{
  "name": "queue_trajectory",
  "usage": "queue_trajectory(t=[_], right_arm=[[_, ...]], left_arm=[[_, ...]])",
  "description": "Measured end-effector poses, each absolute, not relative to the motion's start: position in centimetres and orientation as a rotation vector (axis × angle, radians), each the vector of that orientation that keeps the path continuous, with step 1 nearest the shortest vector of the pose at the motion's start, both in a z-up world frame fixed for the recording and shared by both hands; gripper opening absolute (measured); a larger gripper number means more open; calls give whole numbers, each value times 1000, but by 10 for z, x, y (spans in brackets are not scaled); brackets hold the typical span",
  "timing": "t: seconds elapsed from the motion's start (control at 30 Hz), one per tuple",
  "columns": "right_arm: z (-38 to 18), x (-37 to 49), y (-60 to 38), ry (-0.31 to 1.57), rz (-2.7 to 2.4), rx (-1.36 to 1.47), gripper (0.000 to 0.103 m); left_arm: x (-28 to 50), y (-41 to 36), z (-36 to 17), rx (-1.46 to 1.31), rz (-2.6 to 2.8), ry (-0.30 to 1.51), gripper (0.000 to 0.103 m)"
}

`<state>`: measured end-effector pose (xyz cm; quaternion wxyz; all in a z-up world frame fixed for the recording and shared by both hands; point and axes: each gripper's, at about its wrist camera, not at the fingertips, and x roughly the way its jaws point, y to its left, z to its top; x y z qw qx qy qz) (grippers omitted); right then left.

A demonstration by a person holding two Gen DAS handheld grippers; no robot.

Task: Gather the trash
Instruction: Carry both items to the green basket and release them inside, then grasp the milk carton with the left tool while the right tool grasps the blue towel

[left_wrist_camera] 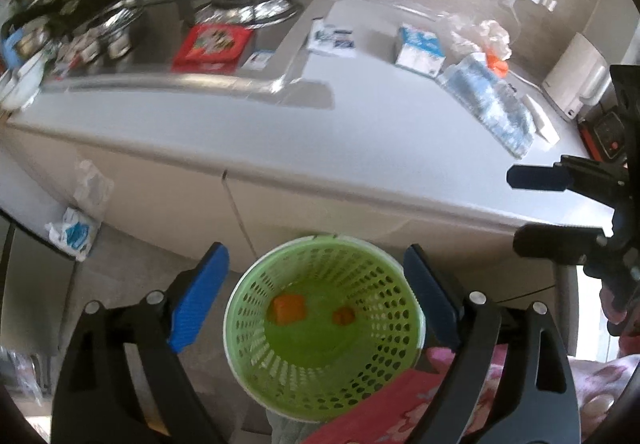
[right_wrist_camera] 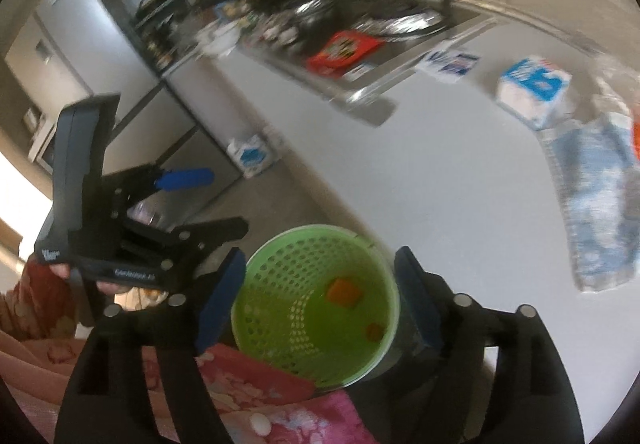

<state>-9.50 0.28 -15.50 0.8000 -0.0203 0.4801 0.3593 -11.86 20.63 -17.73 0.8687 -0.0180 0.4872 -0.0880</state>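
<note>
1. The left gripper (left_wrist_camera: 316,296) had its jaws wide apart, holding nothing.
2. The right gripper (right_wrist_camera: 320,298) also had its jaws released and empty.
3. The green basket (left_wrist_camera: 256,344) sat below, between both pairs of jaws, with two orange scraps (left_wrist_camera: 289,308) inside.
4. Wrappers on the table (left_wrist_camera: 240,124) beyond the jaws looked blurry.
5. A flowery sleeve (right_wrist_camera: 280,416) hid the basket's near edge.

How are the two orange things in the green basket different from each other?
The bigger orange piece looks squarish with flat sides; the smaller orange piece is rounder and more of a blob. The bigger orange piece is a lighter orange, and the smaller orange piece is darker and redder. Both lie apart on the bottom of the green basket. The pictures are too blurry to tell what they are.
</note>
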Motion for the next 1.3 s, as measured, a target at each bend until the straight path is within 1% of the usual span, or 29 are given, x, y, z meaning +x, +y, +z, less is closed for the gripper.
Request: queue_trajectory(t=[0.13,0.3,0.43,0.77,1.0,1.1,1.13,1.17,1.3], right_arm=[[-139,-82,-26,983,699,-4,83],[-125,-68,-67,930,602,46,85],[-122,-56,-95,909,538,78,86],[-132,-25,-144,898,427,141,86],[-146,-1,-169,908,370,169,86],[-155,9,-176,910,346,173,86],[-158,11,-177,914,341,174,86],[-161,13,-178,917,336,173,86],[-181,23,-174,939,308,138,86]], left_arm=[[-94,179,-161,-6,-230,979,90],[-49,132,-144,33,-296,931,90],[-8,99,-141,43,-331,909,90],[110,33,-166,49,-321,938,90],[153,10,-195,85,-304,990,90],[163,6,-205,101,-294,1015,77],[165,6,-208,104,-287,1024,66],[166,6,-211,107,-280,1031,64],[164,9,-211,92,-279,1011,63]])
